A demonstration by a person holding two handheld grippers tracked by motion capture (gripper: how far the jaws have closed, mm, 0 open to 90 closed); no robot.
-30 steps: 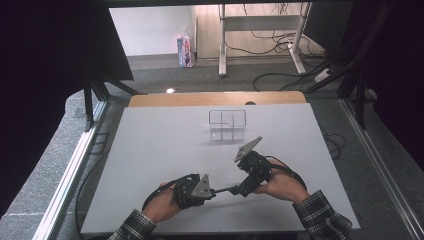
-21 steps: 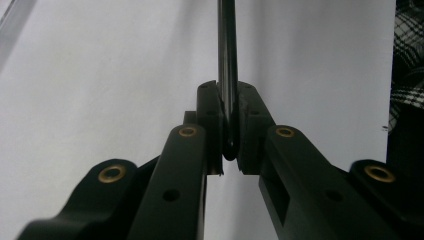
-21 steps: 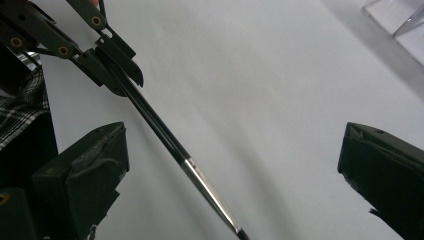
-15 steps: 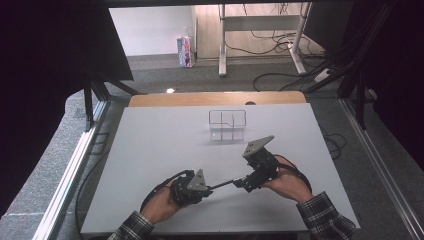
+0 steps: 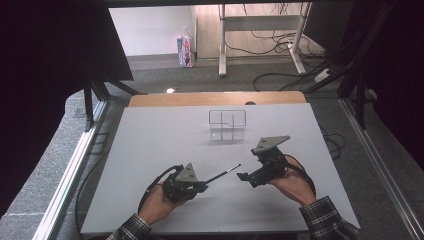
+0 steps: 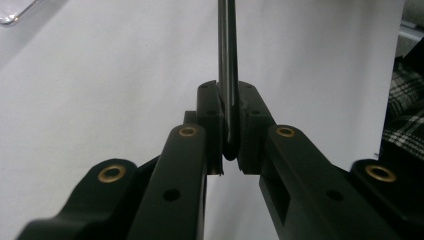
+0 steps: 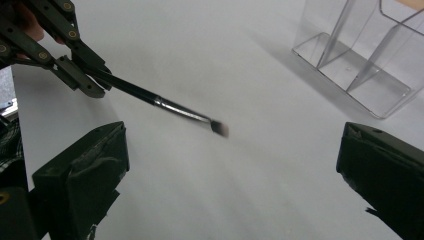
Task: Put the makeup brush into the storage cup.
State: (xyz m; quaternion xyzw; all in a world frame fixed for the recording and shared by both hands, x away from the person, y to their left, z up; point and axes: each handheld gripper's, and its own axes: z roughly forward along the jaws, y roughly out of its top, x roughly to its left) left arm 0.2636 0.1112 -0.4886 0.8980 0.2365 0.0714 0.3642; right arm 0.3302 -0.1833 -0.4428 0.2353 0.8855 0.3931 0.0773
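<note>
High view. A person's two hands work over a white table point(image 5: 150, 150). The left gripper point(image 5: 202, 186), near the front edge, is closed on the black handle of a thin brush point(image 5: 222, 175); the brush slants up and to the right, its tip ending between the two grippers, clear of the right one. The right gripper point(image 5: 243, 176) sits to the right, held in the right hand point(image 5: 292, 182), its grey three-cornered plate point(image 5: 270, 144) tilted upward. A clear plastic organizer point(image 5: 227, 125) with inner dividers stands farther back near the table's middle, well apart from both grippers. A checked sleeve point(image 5: 327, 220) shows at the bottom right.

Left gripper view. The two black jaws meet around the brush point(image 6: 227, 60), pressing its dark handle from both sides; the handle runs straight up out of the top of the view, above the white table point(image 6: 100, 75).

Right gripper view. The right gripper point(image 7: 232, 165) stands wide open with nothing between its jaws, white table point(image 7: 225, 190) showing across the gap. Beyond it, the left gripper point(image 7: 85, 75) comes in from the upper left gripping the brush point(image 7: 165, 106), whose metal ferrule and dark, slightly blurred bristle tip point toward the lower right. The clear plastic organizer point(image 7: 360, 65) stands at the upper right, apart from the brush tip.
</note>
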